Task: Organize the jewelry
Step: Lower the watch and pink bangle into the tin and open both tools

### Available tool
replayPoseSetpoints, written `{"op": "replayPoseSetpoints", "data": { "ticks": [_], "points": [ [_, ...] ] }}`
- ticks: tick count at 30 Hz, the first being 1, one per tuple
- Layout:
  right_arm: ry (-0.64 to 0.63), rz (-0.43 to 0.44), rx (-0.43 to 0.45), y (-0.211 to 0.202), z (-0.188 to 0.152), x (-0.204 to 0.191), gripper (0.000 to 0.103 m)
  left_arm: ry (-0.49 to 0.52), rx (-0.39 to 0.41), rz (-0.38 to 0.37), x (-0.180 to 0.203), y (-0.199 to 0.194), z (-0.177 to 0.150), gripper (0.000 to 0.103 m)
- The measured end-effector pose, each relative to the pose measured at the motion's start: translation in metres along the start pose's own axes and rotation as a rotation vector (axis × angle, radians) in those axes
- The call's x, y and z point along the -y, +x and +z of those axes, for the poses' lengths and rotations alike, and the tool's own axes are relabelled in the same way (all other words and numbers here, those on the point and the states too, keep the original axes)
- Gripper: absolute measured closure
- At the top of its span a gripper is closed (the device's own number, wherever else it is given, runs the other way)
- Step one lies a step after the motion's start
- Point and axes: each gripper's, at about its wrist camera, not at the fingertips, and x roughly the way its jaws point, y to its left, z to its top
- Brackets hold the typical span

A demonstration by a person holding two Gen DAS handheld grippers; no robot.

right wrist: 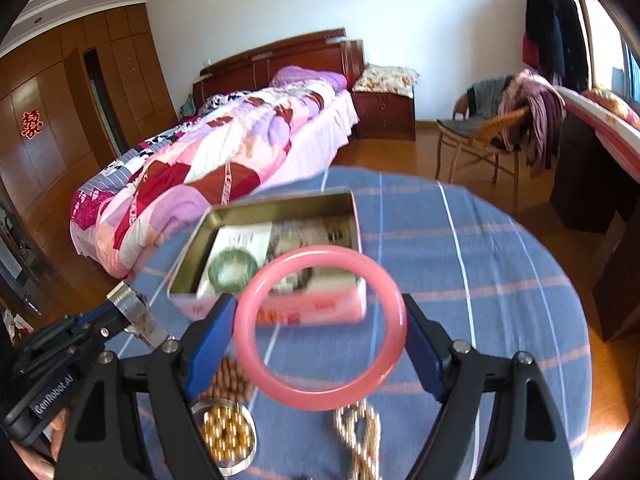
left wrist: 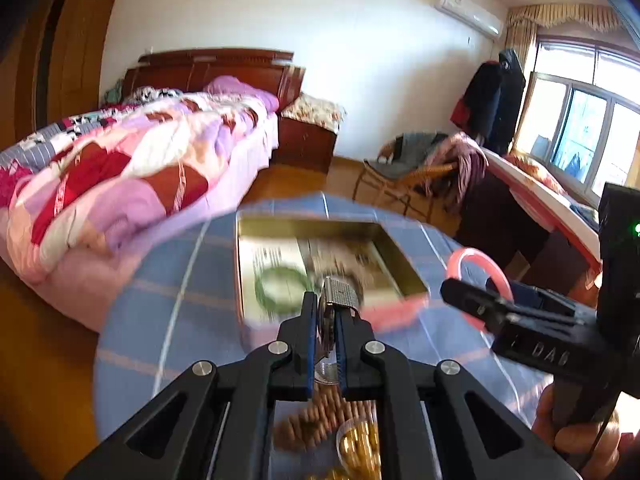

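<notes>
My left gripper (left wrist: 325, 312) is shut on a silver metal watch (left wrist: 339, 295), held above the blue checked table just before the open tin box (left wrist: 404, 268). A green bangle (left wrist: 280, 288) lies inside the box; it also shows in the right wrist view (right wrist: 233, 267). My right gripper (right wrist: 320, 320) is shut on a pink bangle (right wrist: 320, 334), holding it upright in front of the box (right wrist: 192, 256). In the left wrist view the right gripper (left wrist: 472, 304) and pink bangle (left wrist: 476, 264) are right of the box. The left gripper (right wrist: 120, 316) with the watch (right wrist: 136, 316) shows at lower left.
On the round table (right wrist: 500, 280) near me lie a brown bead bracelet (right wrist: 230, 380), a round clear case of gold beads (right wrist: 226, 436) and a gold chain (right wrist: 360, 440). A bed (right wrist: 208, 160) stands beyond the table, a wicker chair (right wrist: 480, 136) at back right.
</notes>
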Motion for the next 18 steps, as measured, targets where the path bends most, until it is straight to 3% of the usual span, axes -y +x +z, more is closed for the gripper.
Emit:
{"op": "replayPoseSetpoints", "data": {
  "ticks": [8,18],
  "points": [
    [0.015,0.014,-0.023,0.056,0.037,-0.001,0.020,-0.028,0.021,0.007,-0.014,0.048,0.039,0.096],
    [0.113,0.042,-0.126,0.113,0.044,0.013,0.020,-0.047,-0.074,0.038,-0.027,0.116,0.042,0.096]
  ]
}}
